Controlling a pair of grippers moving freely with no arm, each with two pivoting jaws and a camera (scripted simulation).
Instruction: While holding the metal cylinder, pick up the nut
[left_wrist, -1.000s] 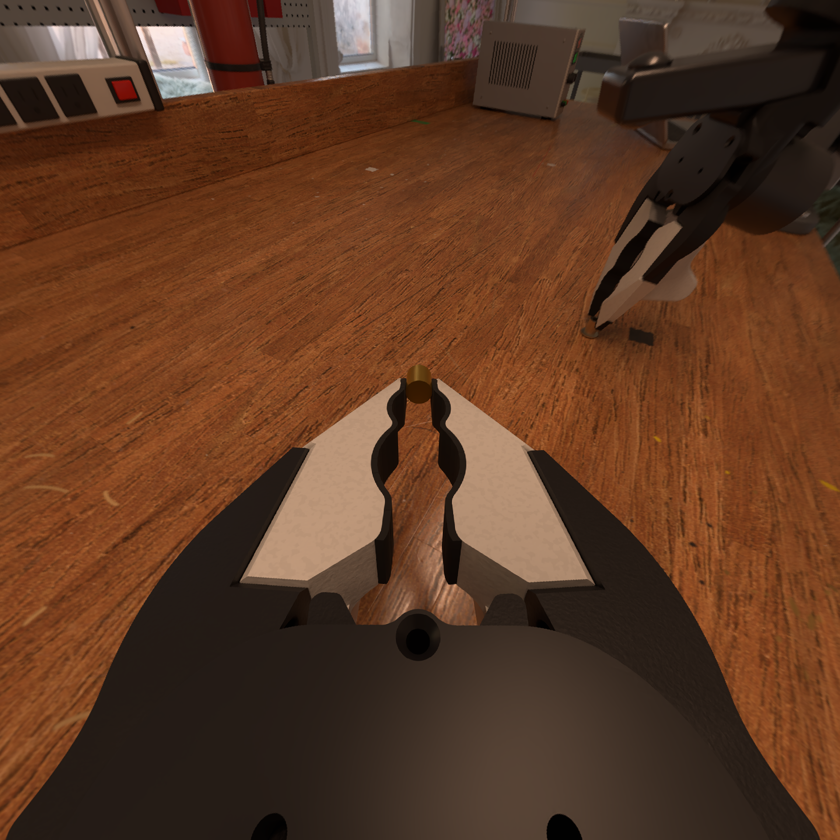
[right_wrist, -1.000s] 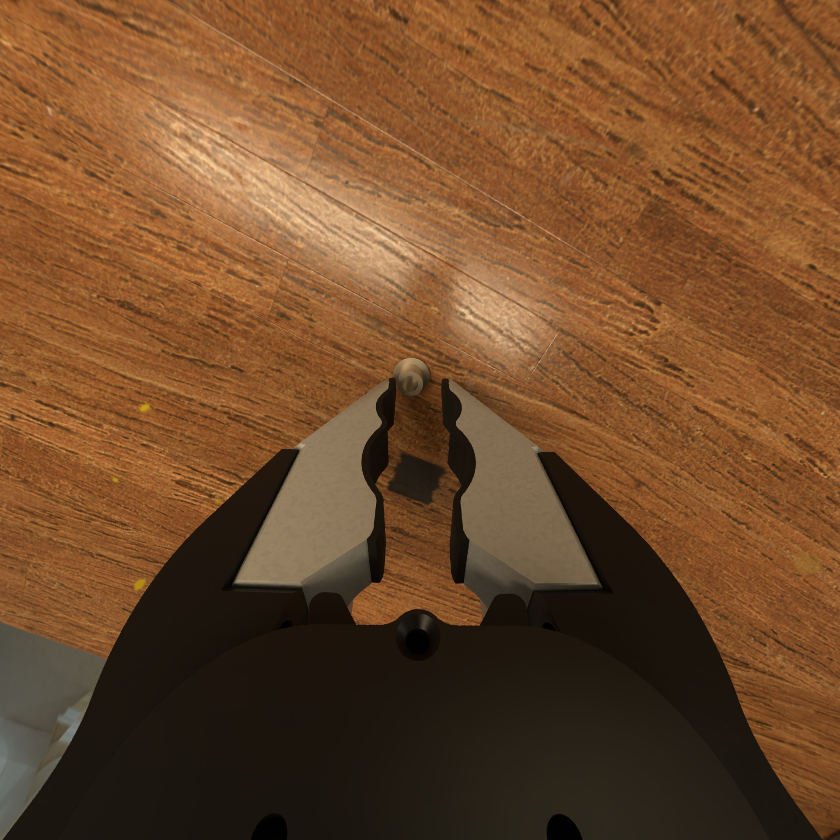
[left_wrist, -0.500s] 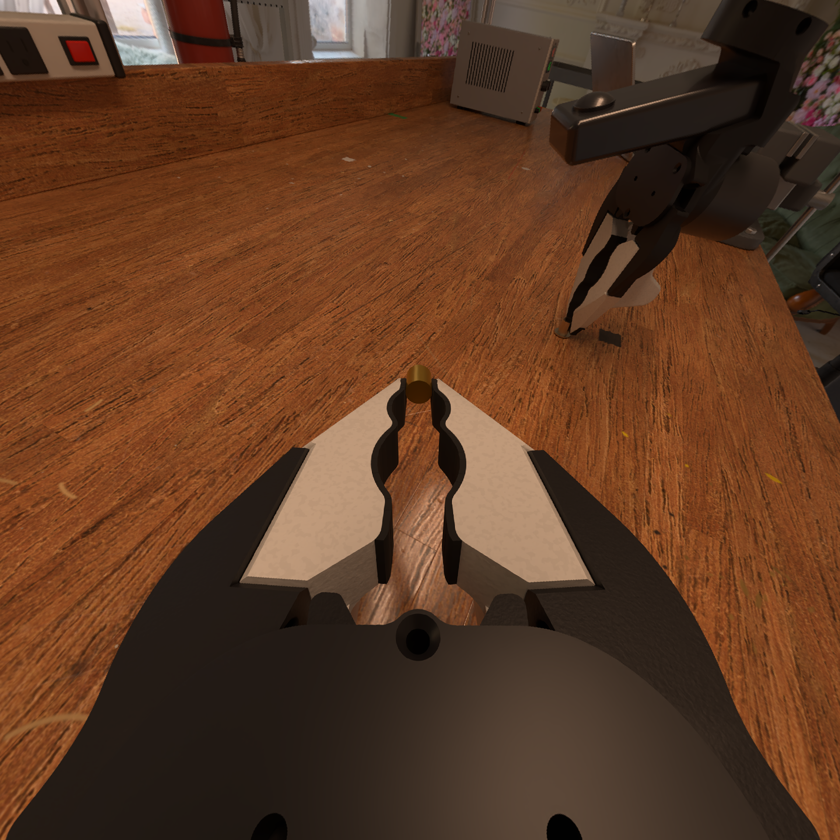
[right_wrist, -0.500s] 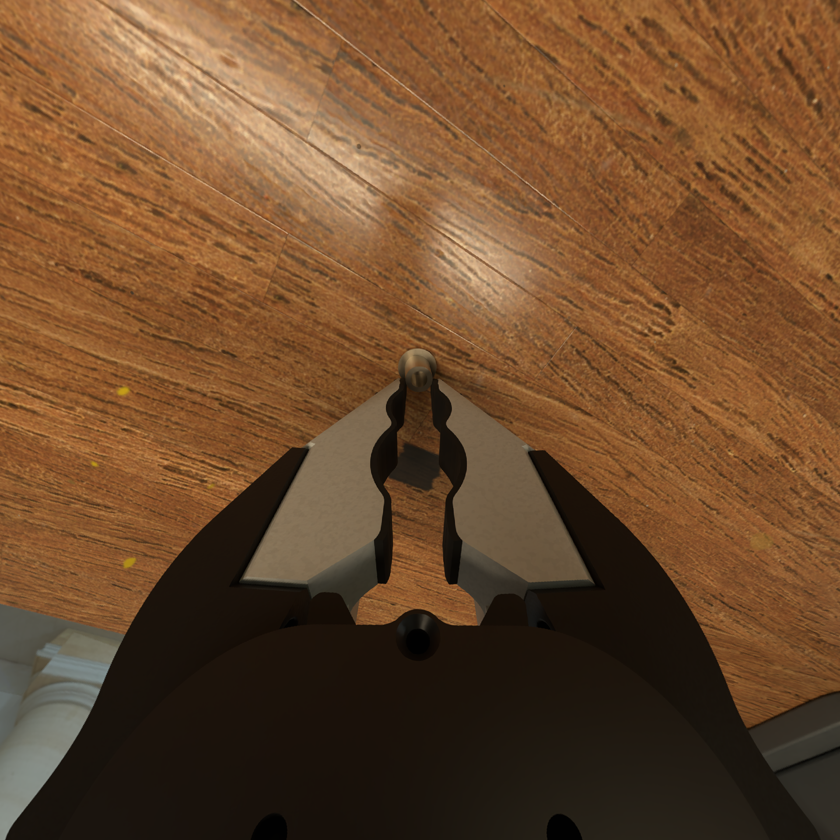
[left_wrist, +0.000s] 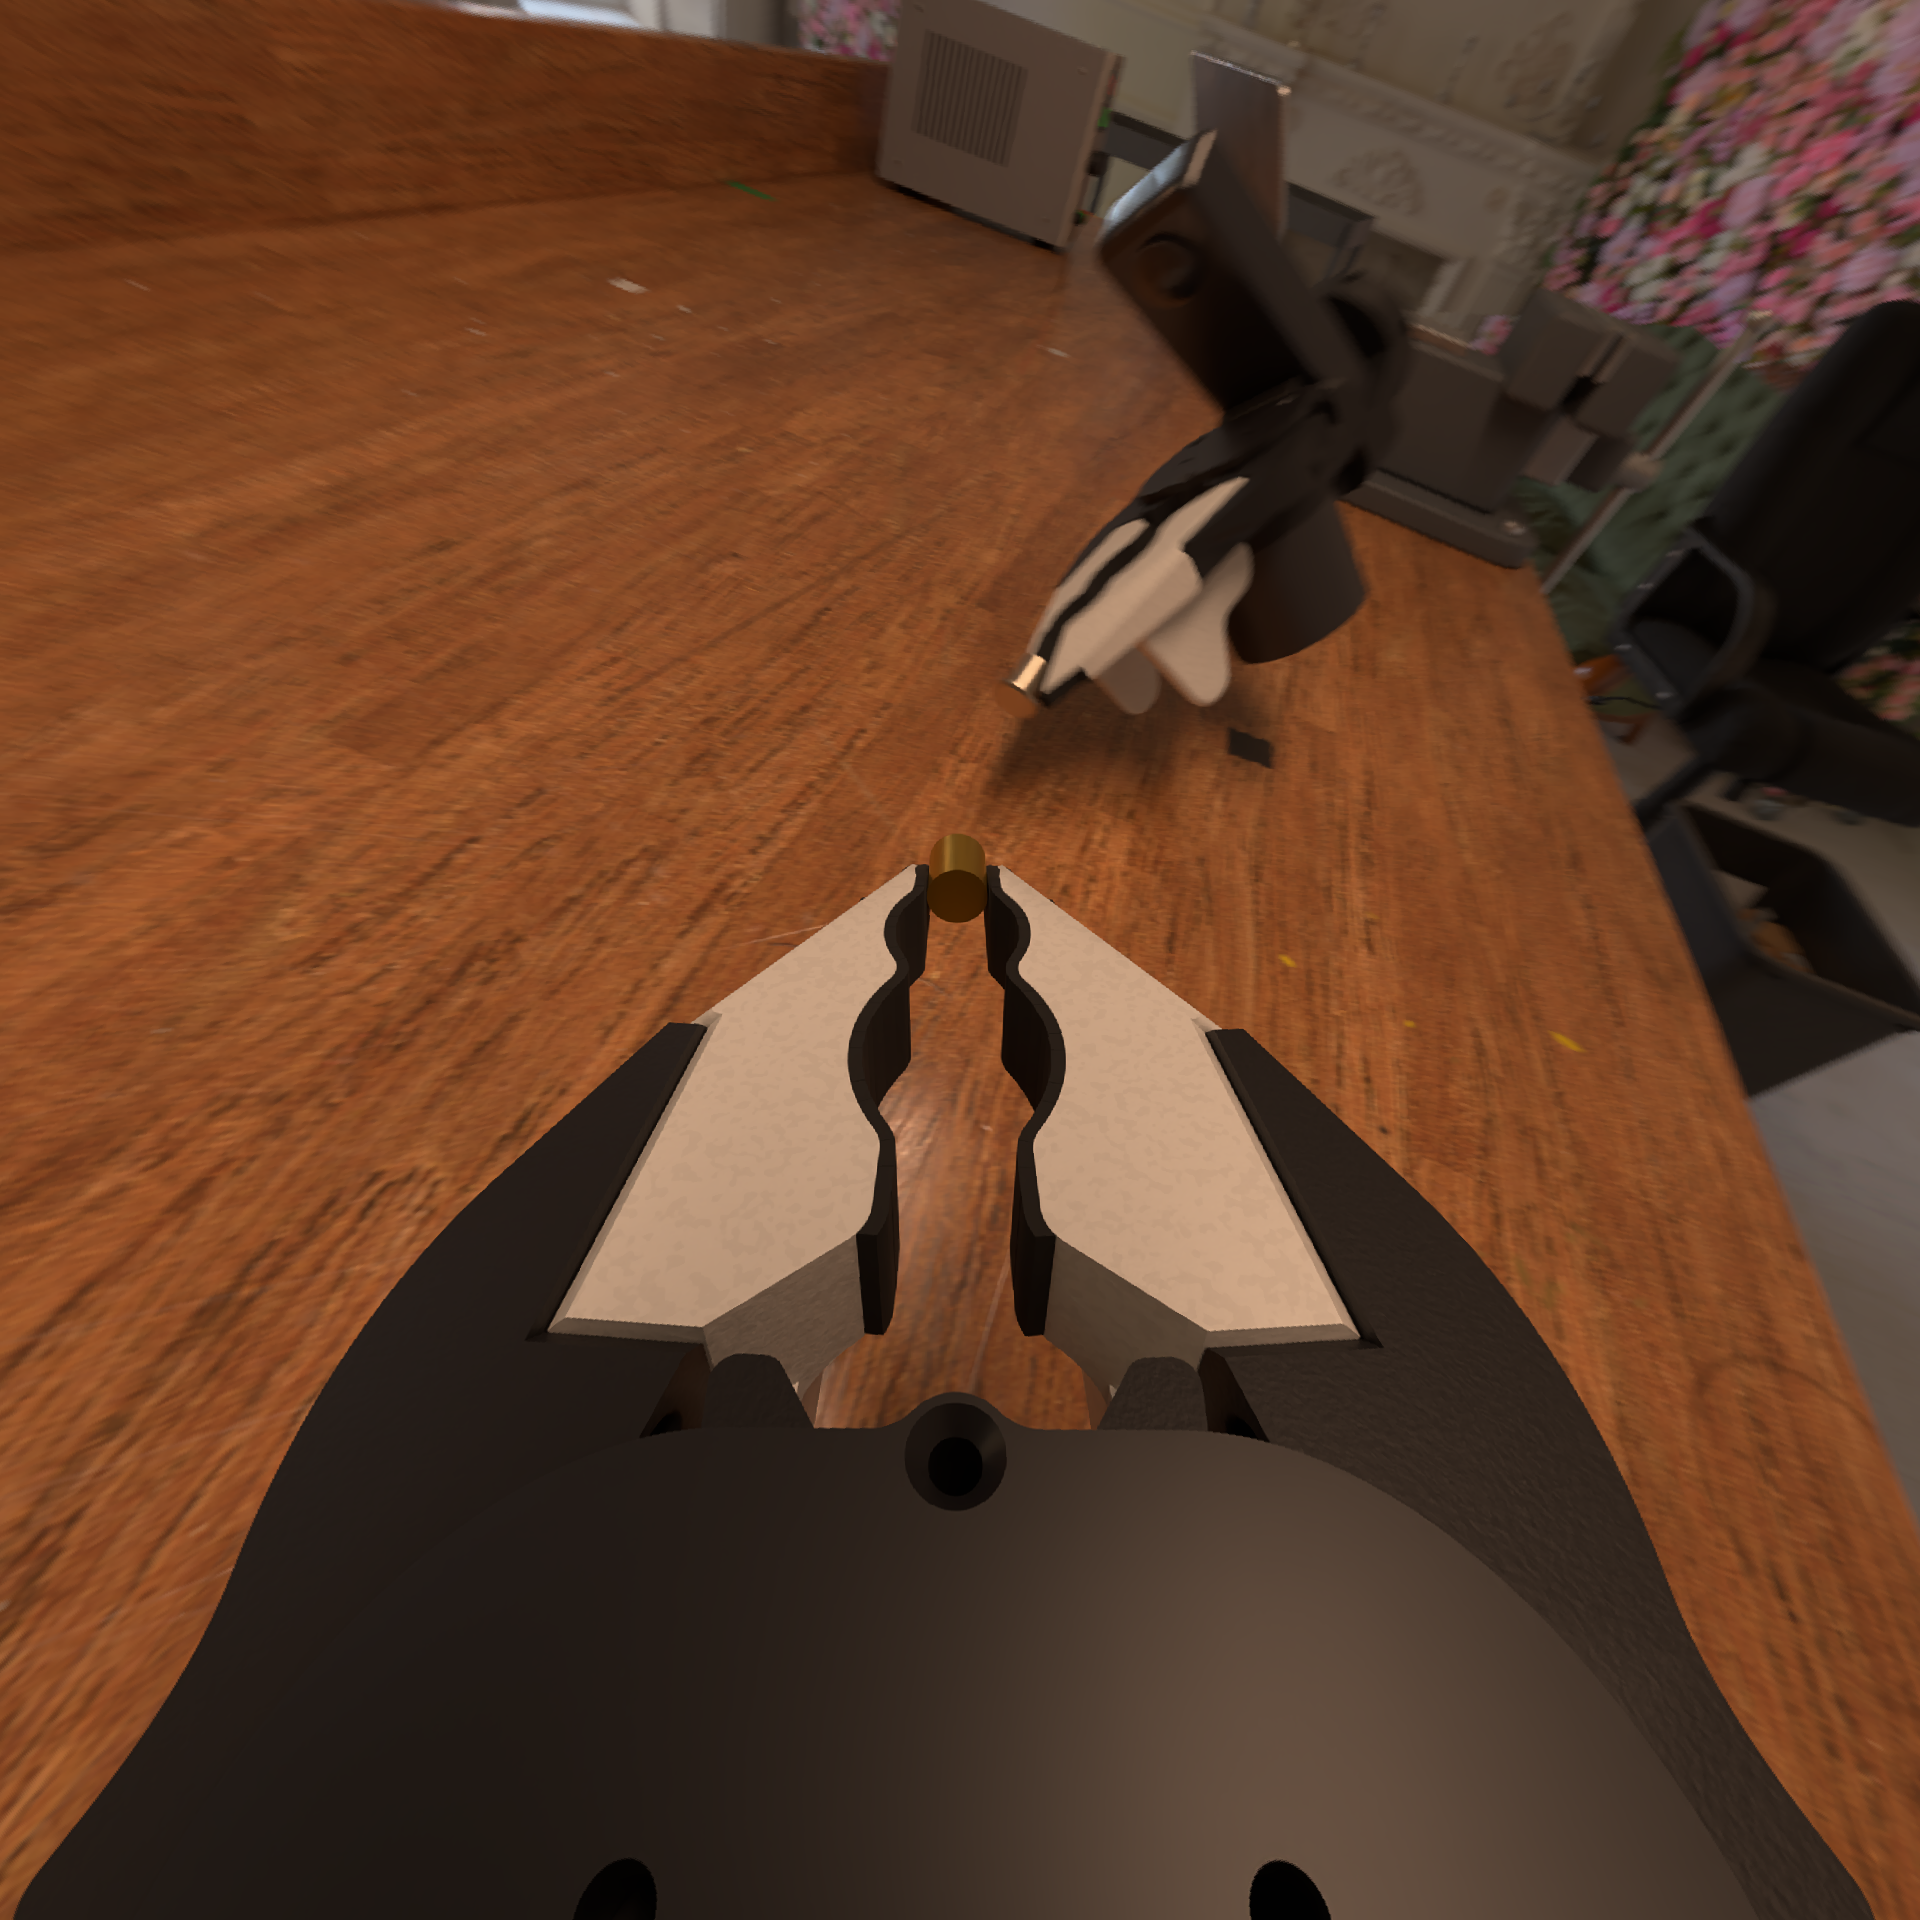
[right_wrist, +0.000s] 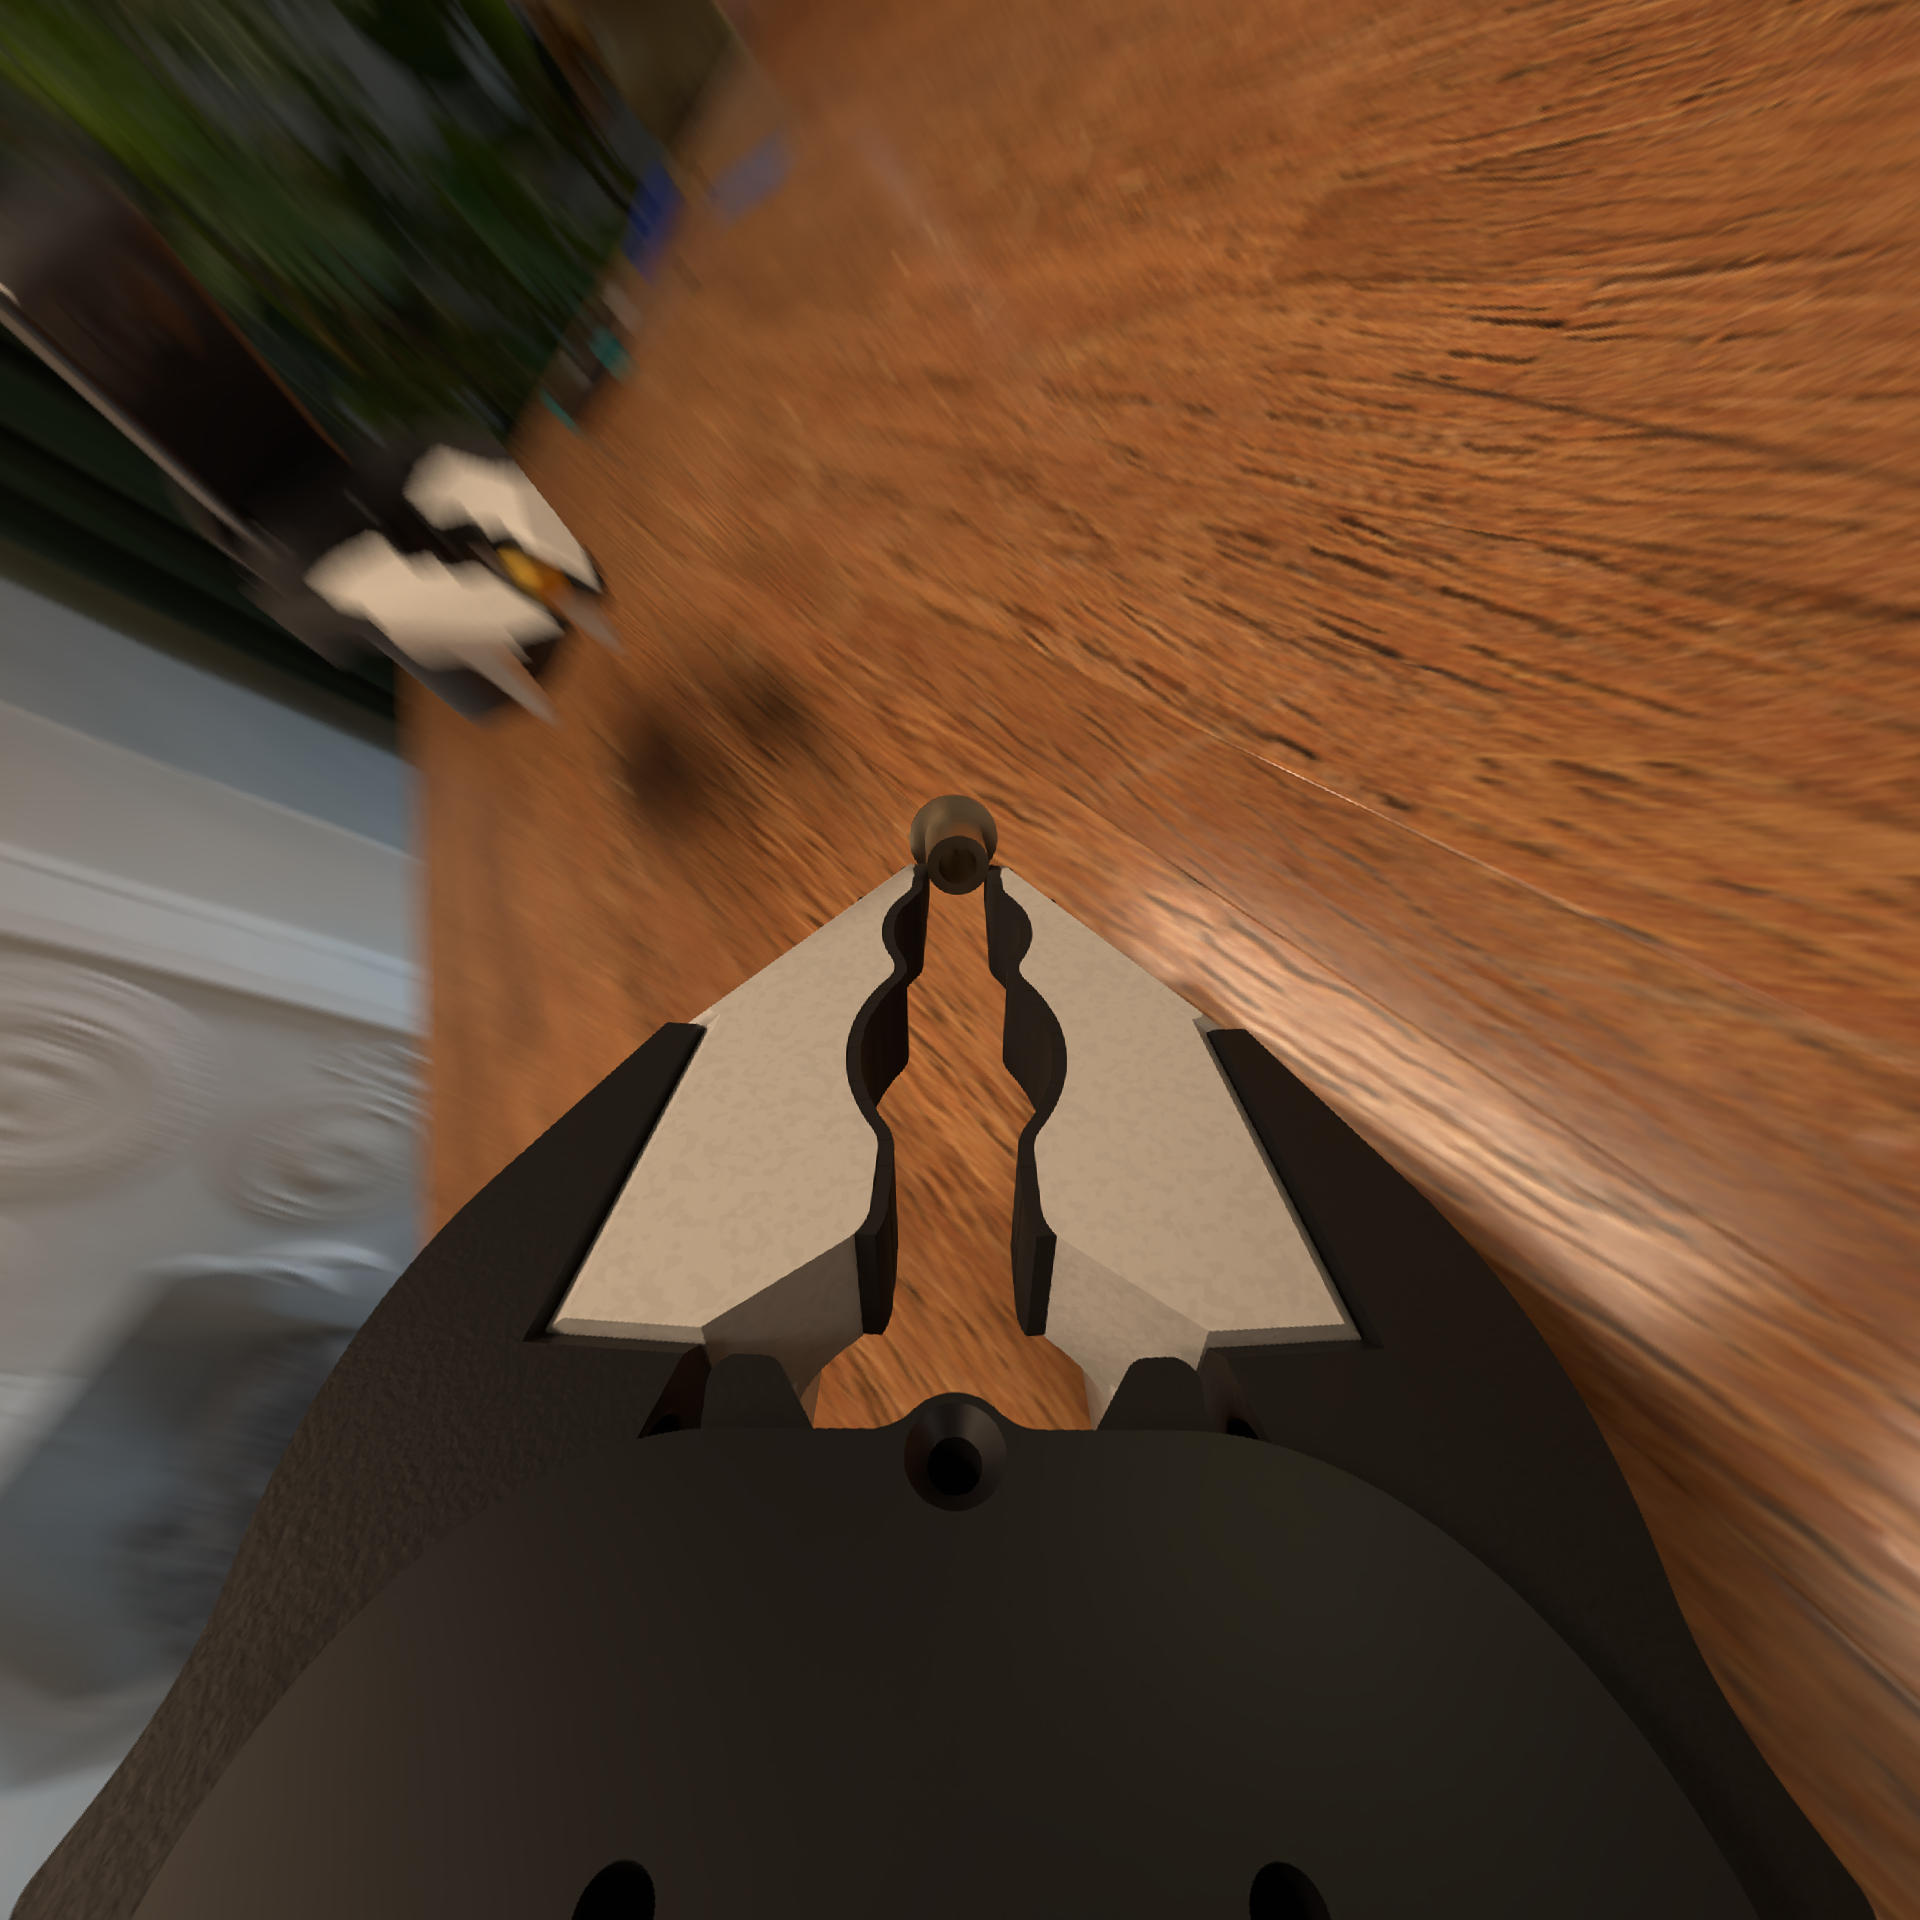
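Note:
My left gripper (left_wrist: 956, 902) is shut on a small brass metal cylinder (left_wrist: 956, 871), pinched at the fingertips above the wooden bench (left_wrist: 520, 623). My right gripper (right_wrist: 954, 883) is shut on a small grey nut (right_wrist: 954, 844) with a hole in it, held at the fingertips clear of the bench. In the left wrist view the right gripper (left_wrist: 1044, 686) hangs tilted at the right with the nut (left_wrist: 1027, 675) at its tip, above its shadow. In the blurred right wrist view the left gripper (right_wrist: 551, 613) shows at the left with the cylinder (right_wrist: 520, 566).
A small black square (left_wrist: 1250, 745) lies on the bench below the right gripper. A grey box (left_wrist: 987, 114) stands at the far end by the wooden back wall (left_wrist: 416, 125). The bench's right edge (left_wrist: 1683, 935) drops to a black chair (left_wrist: 1829, 582).
My right gripper has shut on the nut, lifted it off the bench and swung round. My left gripper keeps the cylinder and has turned to the right.

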